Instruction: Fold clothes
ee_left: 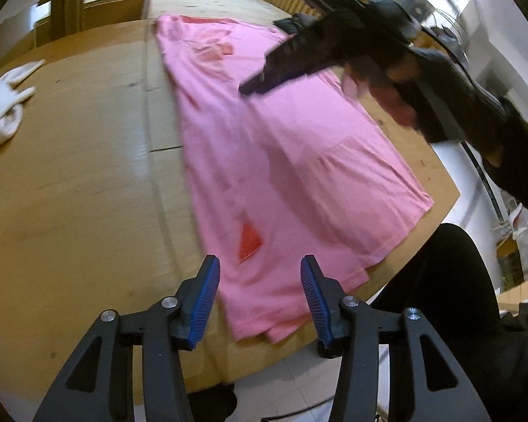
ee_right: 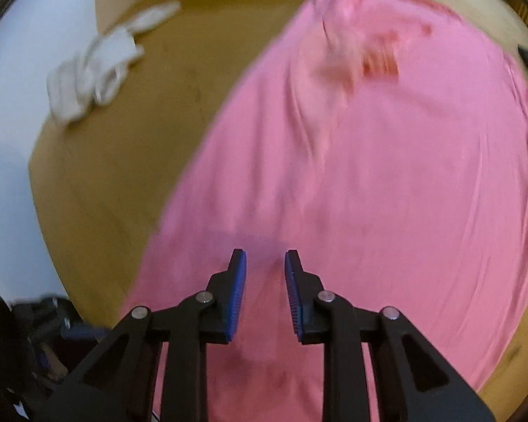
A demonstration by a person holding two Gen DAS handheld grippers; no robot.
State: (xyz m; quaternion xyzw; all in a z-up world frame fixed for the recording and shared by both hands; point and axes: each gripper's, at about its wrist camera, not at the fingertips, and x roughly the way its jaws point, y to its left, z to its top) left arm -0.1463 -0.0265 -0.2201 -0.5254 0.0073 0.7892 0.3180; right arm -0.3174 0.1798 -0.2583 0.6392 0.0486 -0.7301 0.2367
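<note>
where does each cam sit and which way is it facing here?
Left wrist: on the left gripper, jaws apart and empty, looking steeply down along the pink garment on the wooden table; the right gripper and a dark sleeve show.
Right wrist: on the right gripper, jaws apart, looking down over the pink garment.
Shared: garment, table, white cloth.

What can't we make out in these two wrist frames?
- Right gripper, left wrist view: motion-blurred, so the opening is unreadable there.
- Pink garment, right wrist view: print near the top is smeared; its near end is covered by the fingers.
- Pink garment, left wrist view: under-layers of the fold are hidden.
- White cloth, left wrist view: cut off by the left edge.
</note>
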